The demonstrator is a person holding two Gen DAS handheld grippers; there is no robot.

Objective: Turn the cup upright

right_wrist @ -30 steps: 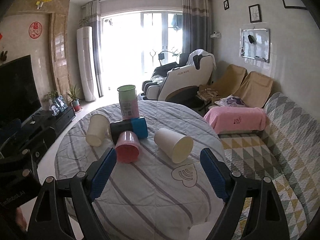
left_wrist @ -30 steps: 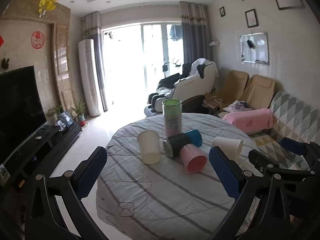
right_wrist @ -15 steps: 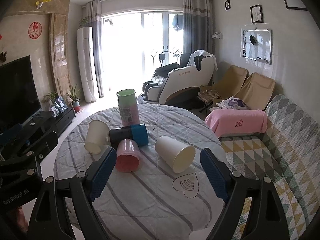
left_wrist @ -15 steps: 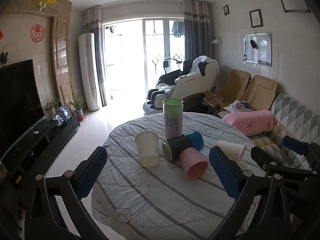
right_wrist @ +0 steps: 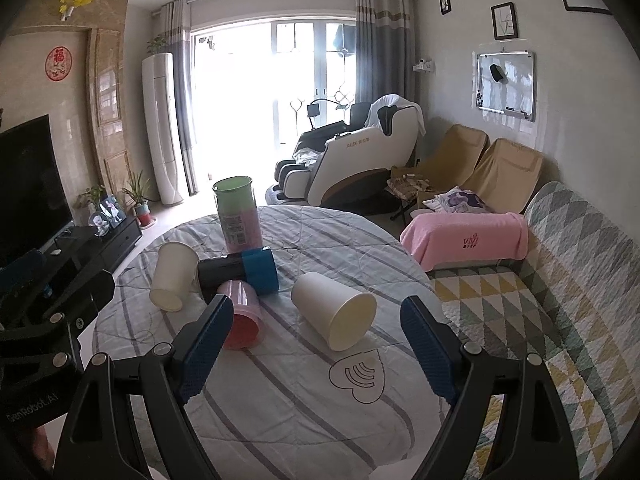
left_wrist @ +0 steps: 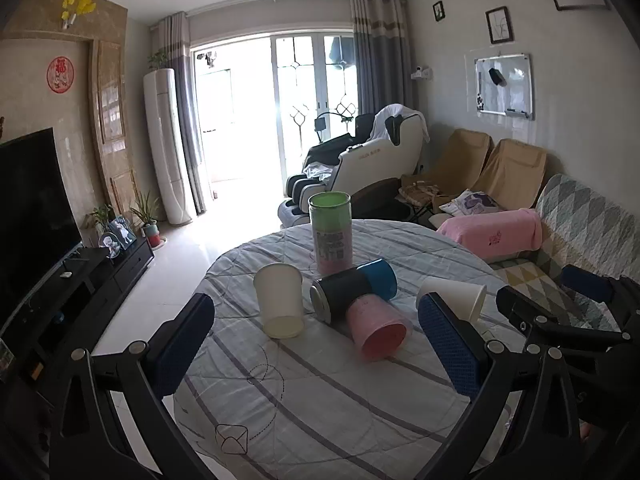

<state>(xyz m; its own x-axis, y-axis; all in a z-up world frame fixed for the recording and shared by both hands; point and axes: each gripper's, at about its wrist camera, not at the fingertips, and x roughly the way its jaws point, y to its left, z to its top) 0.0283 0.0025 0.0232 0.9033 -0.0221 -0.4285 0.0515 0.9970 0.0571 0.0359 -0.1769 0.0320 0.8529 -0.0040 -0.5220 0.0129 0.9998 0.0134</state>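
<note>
In a bright living room, a round cloth-covered bench (right_wrist: pixel 280 400) carries four toppled cups beside a standing green-topped tumbler (right_wrist: pixel 238 216). Nothing is righted yet. The right claw (right_wrist: pixel 316 348) hovers spread wide, framing the white cup (right_wrist: pixel 334 312) lying on its side; the left claw (left_wrist: pixel 316 344) hangs equally spread, empty.

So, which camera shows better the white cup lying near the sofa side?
The right wrist view: the white cup lies whole, on its side. In the left wrist view the left tool finger hides part of it.
</note>
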